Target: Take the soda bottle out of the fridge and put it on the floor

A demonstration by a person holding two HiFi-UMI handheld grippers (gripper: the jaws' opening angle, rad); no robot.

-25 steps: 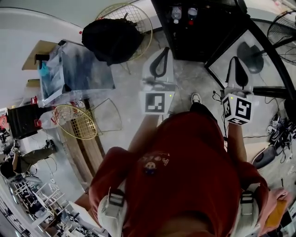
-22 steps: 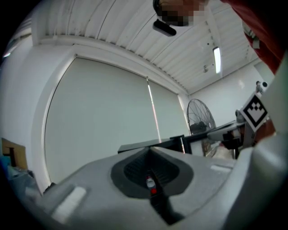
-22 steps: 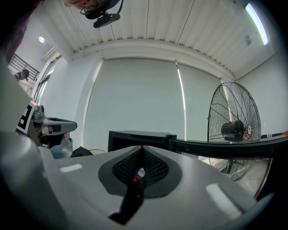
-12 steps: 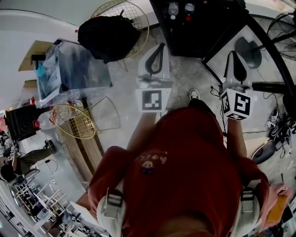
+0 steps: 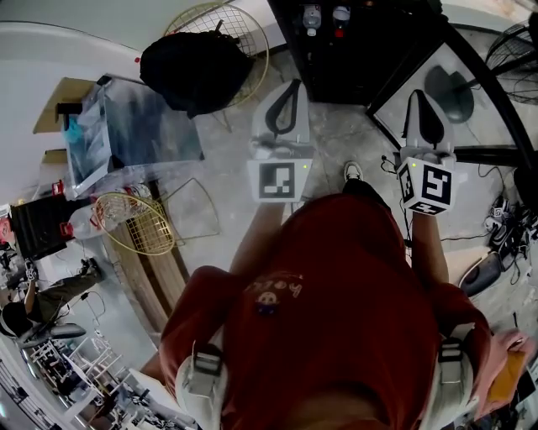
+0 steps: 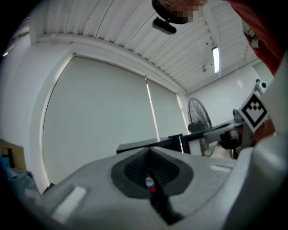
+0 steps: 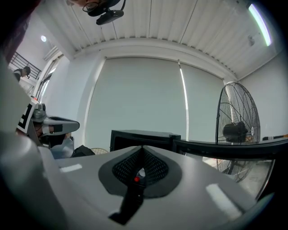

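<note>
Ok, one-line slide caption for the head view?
Person in red shirt stands facing the black fridge, left gripper and right gripper both shut and empty, bottles not yet touched.

Just past the tips of my left gripper (image 5: 293, 86), the fridge (image 5: 353, 59) is so dark inside that I cannot make out its shelves. At its far end, two bottles (image 5: 313, 17) are cut off by the picture's top edge, and their labels are too small to read. In both gripper views my own closed jaws cover the fridge's lower part. A red-and-white speck (image 6: 149, 182) shows through the slit between them, too small to name. To the right of my right gripper (image 5: 419, 94), a floor fan (image 5: 514, 46) runs off the picture's edge. My torso (image 5: 336, 319) hides the floor behind the jaws. The clutter (image 5: 50, 353) far behind and to the left is too small to sort out.
</note>
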